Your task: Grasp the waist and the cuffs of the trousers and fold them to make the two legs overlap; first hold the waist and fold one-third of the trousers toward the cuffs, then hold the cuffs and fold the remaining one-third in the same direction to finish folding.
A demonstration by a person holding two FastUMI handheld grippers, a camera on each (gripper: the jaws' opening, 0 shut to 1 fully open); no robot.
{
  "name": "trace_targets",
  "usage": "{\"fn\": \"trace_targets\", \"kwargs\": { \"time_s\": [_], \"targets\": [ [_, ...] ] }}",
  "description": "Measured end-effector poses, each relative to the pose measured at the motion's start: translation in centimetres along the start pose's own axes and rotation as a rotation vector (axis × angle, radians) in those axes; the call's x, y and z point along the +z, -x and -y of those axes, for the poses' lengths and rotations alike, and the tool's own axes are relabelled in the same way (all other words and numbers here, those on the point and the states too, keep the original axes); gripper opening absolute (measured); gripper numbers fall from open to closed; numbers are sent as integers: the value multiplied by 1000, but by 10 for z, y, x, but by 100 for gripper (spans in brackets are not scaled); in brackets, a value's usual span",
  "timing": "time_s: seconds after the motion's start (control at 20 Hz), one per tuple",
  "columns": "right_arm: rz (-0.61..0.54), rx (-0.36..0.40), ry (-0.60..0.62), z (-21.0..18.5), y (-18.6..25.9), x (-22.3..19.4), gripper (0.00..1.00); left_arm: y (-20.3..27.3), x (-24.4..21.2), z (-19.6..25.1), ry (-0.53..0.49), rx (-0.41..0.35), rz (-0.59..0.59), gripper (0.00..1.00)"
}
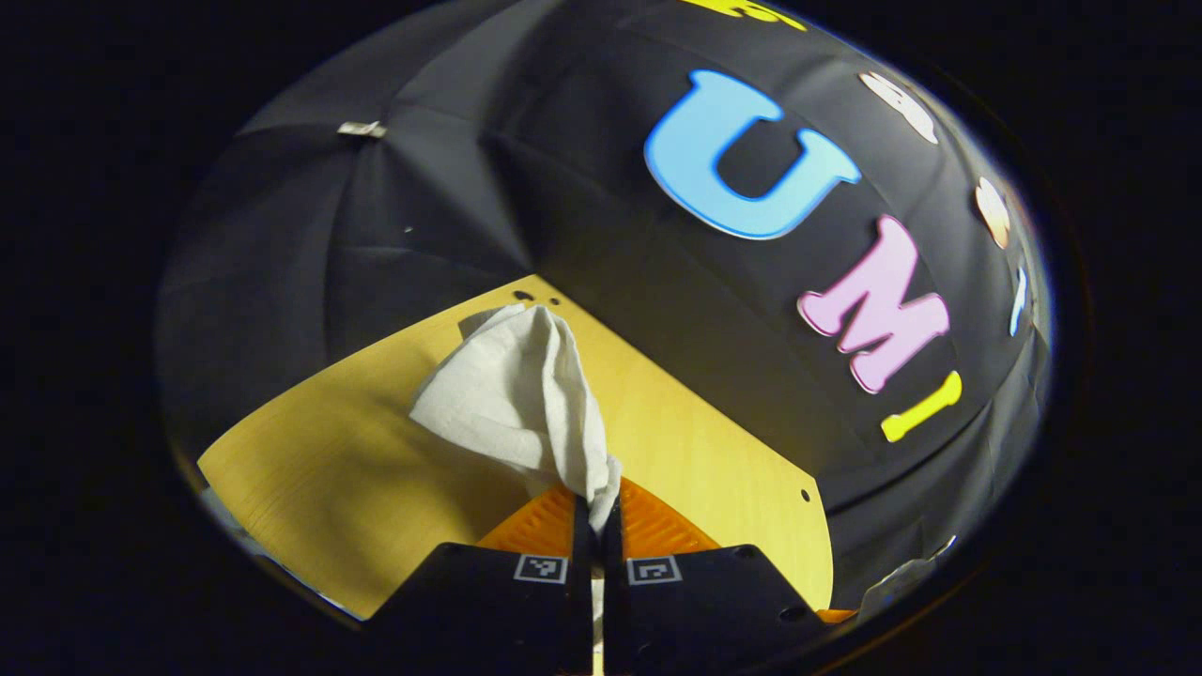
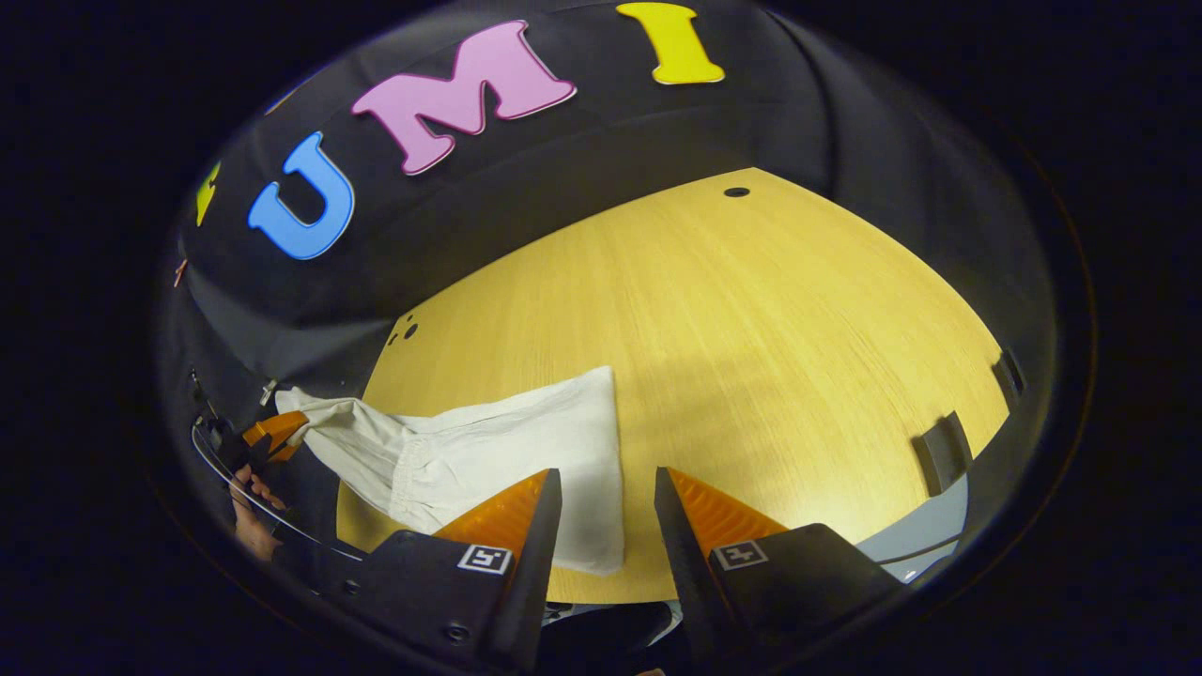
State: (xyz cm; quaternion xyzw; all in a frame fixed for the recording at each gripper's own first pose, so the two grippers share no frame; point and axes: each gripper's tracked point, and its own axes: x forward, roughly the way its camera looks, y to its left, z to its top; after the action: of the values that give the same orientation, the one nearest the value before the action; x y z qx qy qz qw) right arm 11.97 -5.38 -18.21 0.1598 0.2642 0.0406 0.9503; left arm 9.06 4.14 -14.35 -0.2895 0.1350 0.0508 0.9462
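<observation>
- Trousers (image 2: 488, 451): off-white cloth, on the yellow wood table (image 2: 751, 329), near its front-left part in the right gripper view.
- One end lifted off the table toward the far left of that view, pinched there by the left gripper (image 2: 272, 432); a hand (image 2: 249, 521) holds that gripper from below.
- Rest of the cloth lies flat; elastic gathered band shows approx mid-length.
- Long axis in the right gripper view: from the raised end at left, running right and slightly down to a straight edge w/ a squared corner by the table's front edge.
- Right gripper (image 2: 606, 526): fingers spread, gap between them, nothing gripped. Flat end of the trousers sits just ahead of the gap and behind the left-hand finger; contact can't be told.
- Left gripper view: left gripper (image 1: 596, 512) pressed together on a bunch of cloth, fabric caught between both fingers.
- From that pinch the trousers (image 1: 512, 394) run away from the camera, up and a bit left, widening into a creased fold, toward the table's (image 1: 347, 469) far corner.
- Small holes in the tabletop near that corner; black cloth booth wall (image 1: 451, 197) behind.
</observation>
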Motion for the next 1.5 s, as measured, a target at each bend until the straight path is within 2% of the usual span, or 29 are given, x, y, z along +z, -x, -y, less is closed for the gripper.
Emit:
{"fn": "trace_targets", "kwargs": {
  "time_s": [0.35, 0.6, 0.85, 1.05, 1.15, 1.2, 1.3, 1.35, 1.4, 1.5],
  "targets": [
    [58, -43, -80, 41, 19, 17, 63, 11, -31, 102, -228, -143, -41, 9],
    [65, -52, -117, 53, 23, 18, 63, 8, -66, 140, -430, -168, -94, 9],
    [62, -66, -149, 65, 27, 11, 63, 7, -130, 176, -556, -220, -200, 9],
    [64, -80, -173, 73, 30, 6, 63, 13, -197, 180, -683, -269, -337, 8],
    [64, -84, -185, 75, 32, 3, 63, 28, -237, 179, -703, -335, -455, 19],
    [64, -85, -188, 76, 32, 3, 63, 36, -251, 178, -693, -366, -506, 28],
    [61, -85, -192, 76, 31, -1, 62, 45, -266, 174, -634, -417, -590, 58],
    [58, -83, -194, 76, 31, -2, 62, 51, -270, 178, -598, -438, -617, 57],
    [56, -81, -195, 74, 30, -3, 63, 56, -271, 180, -568, -450, -631, 64],
    [53, -69, -201, 68, 27, -4, 63, 63, -272, 179, -535, -459, -639, 68]
  ]
}}
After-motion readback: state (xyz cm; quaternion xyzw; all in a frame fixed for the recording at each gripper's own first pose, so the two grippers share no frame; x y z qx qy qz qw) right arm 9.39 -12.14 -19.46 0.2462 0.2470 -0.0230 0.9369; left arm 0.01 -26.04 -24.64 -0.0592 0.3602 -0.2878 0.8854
